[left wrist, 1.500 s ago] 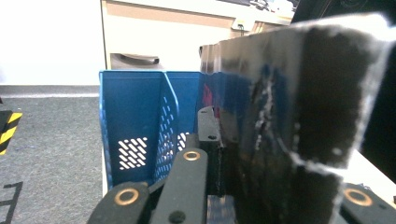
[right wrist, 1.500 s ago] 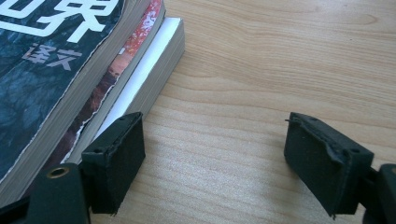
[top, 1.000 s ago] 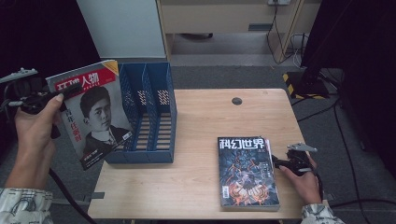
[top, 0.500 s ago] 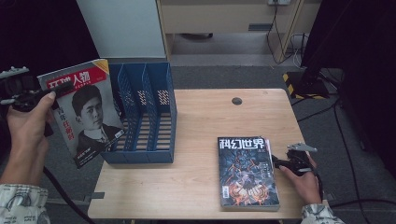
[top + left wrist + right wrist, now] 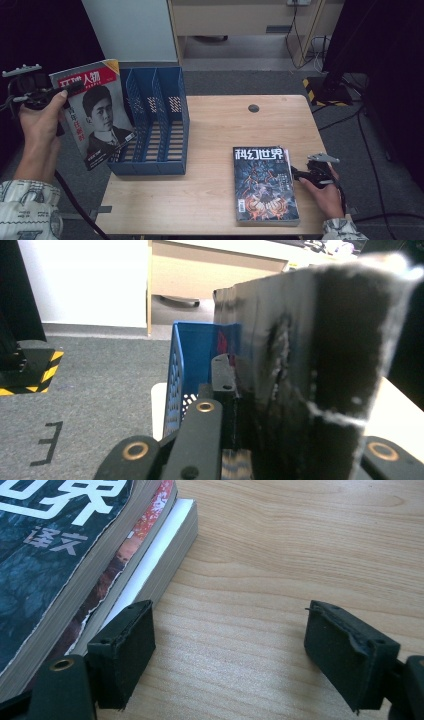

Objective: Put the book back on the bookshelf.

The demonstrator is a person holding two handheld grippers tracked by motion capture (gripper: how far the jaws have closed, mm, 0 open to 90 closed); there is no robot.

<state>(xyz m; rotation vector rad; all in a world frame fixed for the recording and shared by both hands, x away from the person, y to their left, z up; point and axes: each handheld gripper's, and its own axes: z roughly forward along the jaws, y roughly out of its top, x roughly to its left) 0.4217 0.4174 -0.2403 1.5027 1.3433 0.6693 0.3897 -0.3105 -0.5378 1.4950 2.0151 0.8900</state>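
The left gripper (image 5: 75, 89) has its jaws clamped on the top corner of the portrait magazine (image 5: 97, 112), held upright and just left of the blue file rack (image 5: 157, 122), its nearest slot rightward of the jaws; the right gripper (image 5: 299, 175) rests part-open and empty beside the book stack (image 5: 264, 182) on the counter (image 5: 215, 125).

The portrait magazine (image 5: 97, 115), clamped in the left gripper (image 5: 70, 90), is carried back toward the blue file rack (image 5: 157, 122) and held more upright.

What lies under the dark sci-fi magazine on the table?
Under the dark magazine lie at least two more: a red-edged one and a thick white-topped one, resting on the table. Their covers are hidden.
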